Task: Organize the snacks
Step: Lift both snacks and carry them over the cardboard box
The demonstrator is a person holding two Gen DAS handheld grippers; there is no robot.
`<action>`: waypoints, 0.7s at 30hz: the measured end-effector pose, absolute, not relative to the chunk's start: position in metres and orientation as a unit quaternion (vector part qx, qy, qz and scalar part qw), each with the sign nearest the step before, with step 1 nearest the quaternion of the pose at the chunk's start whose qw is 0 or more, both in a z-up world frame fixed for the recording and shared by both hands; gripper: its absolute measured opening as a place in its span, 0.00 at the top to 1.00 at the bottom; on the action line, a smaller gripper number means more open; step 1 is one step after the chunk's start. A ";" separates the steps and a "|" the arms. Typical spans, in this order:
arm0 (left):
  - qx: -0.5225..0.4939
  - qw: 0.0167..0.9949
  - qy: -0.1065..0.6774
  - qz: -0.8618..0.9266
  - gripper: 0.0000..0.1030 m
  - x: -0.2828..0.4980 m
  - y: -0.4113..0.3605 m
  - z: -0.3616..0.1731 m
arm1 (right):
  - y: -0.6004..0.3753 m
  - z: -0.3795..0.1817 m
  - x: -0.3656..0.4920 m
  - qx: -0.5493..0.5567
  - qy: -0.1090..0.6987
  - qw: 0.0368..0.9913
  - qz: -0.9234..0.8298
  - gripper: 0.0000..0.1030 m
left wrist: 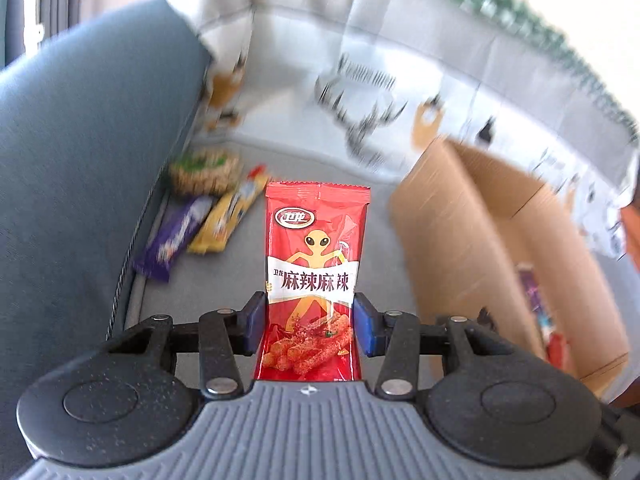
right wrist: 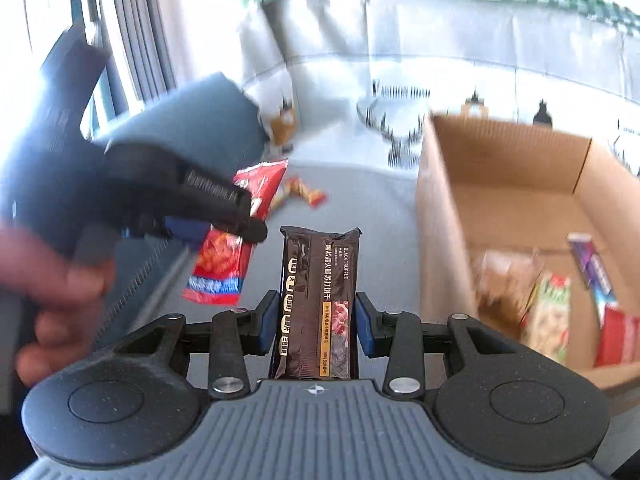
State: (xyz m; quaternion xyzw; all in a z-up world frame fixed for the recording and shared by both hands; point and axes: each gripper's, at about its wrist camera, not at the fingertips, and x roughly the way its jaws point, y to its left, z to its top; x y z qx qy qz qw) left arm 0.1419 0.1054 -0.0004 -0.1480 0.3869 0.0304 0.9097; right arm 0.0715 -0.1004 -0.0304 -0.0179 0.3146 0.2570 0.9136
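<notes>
My left gripper point(left wrist: 310, 322) is shut on a red spicy-strip snack packet point(left wrist: 316, 264), held upright above the grey sofa seat point(left wrist: 224, 280). My right gripper point(right wrist: 316, 322) is shut on a dark brown black-truffle cracker packet point(right wrist: 316, 300), also lifted off the seat. In the right wrist view the left gripper point(right wrist: 224, 224) shows at the left with the red packet point(right wrist: 224, 256) hanging from it and a hand point(right wrist: 48, 292) on its handle. An open cardboard box point(right wrist: 504, 184) stands on the seat to the right, holding several snack packets point(right wrist: 548, 312).
A purple bar point(left wrist: 174, 236), a yellow bar point(left wrist: 228, 216) and a green-topped packet point(left wrist: 204, 170) lie on the seat by the blue-grey cushion point(left wrist: 80, 160). One small orange packet point(right wrist: 306, 192) lies farther back. A white patterned cover point(left wrist: 360, 92) drapes the backrest.
</notes>
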 end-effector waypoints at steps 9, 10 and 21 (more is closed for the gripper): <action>-0.102 0.945 0.310 -0.008 0.52 0.108 0.076 0.033 | -0.160 0.037 0.072 0.019 0.227 0.943 0.242 0.60; -0.099 0.947 0.305 -0.013 0.52 0.105 0.074 0.035 | -0.171 0.044 0.076 0.023 0.218 0.947 0.233 0.60; -0.085 0.957 0.274 -0.040 0.51 0.083 0.058 0.039 | -0.289 0.043 0.113 0.083 0.184 0.969 0.140 0.60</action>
